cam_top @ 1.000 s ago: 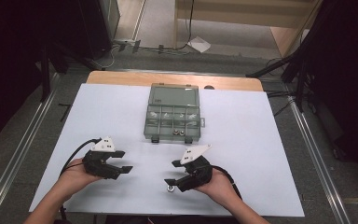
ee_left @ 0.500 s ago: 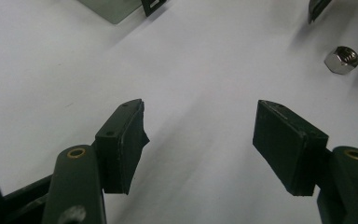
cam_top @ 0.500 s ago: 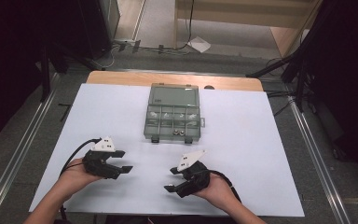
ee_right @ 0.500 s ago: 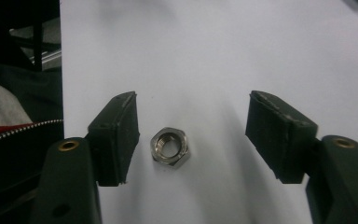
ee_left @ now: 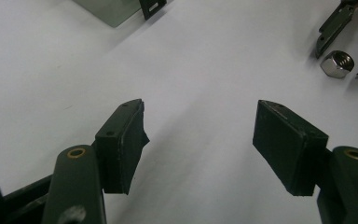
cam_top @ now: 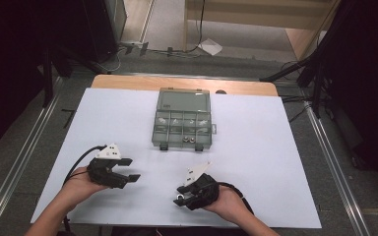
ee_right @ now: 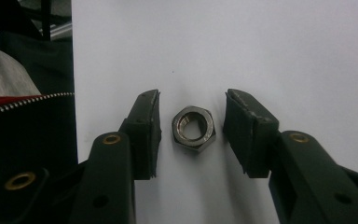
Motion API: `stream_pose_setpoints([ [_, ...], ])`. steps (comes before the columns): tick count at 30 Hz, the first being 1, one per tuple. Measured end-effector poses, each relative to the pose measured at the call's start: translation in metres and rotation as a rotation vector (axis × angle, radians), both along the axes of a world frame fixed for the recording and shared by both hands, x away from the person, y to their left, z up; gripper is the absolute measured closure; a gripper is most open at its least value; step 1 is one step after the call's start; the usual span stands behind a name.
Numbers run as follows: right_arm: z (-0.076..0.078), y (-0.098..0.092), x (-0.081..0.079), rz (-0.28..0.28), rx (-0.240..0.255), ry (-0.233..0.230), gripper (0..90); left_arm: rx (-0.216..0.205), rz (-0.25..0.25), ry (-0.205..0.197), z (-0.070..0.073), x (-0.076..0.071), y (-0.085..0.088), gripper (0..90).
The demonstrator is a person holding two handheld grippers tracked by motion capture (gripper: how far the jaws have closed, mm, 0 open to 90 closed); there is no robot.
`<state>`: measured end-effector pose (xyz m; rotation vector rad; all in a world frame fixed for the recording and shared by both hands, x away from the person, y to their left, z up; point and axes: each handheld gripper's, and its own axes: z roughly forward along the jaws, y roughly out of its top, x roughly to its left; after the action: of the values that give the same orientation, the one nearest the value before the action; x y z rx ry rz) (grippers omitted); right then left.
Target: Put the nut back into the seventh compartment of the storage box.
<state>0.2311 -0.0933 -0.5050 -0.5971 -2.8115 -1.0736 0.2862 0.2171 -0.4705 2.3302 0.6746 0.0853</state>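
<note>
A steel hex nut lies flat on the white table sheet, between the jaws of my right gripper. That gripper is open, with a small gap on each side of the nut. In the high view the right gripper points left near the front edge, the nut at its tips. My left gripper rests at the front left, open wide with nothing between its fingers. The left gripper view shows the nut farther off, beside the other gripper's jaw tips.
A grey compartment box with its lid open stands mid-table, small parts in several cells. Its corner and latch appear at the top of the left gripper view. The white sheet covers the table; a dark sleeve lies left of the right gripper.
My right gripper has shifted a little toward the front edge and lowered around the nut. The left gripper has stayed where it was.
</note>
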Motion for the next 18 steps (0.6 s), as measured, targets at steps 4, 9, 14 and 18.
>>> stream_pose_setpoints([
  [4, 0.0000, 0.0007, -0.0009, -0.006, -0.009, -0.015, 60.8, -0.014, 0.004, -0.003, -0.0005, -0.0002, 0.0000, 33.9],
  [9, 0.0004, 0.0021, -0.0038, -0.009, -0.030, -0.048, 67.5, 0.006, 0.001, 0.001, 0.0003, -0.0003, -0.0001, 33.9],
  [14, 0.0017, 0.0040, -0.0040, -0.021, -0.044, -0.053, 70.1, 0.004, -0.002, 0.000, 0.0004, -0.0001, 0.0001, 33.9],
  [18, 0.0026, 0.0042, -0.0034, -0.027, -0.040, -0.036, 70.7, -0.010, 0.000, -0.003, -0.0002, -0.0001, 0.0000, 33.9],
])
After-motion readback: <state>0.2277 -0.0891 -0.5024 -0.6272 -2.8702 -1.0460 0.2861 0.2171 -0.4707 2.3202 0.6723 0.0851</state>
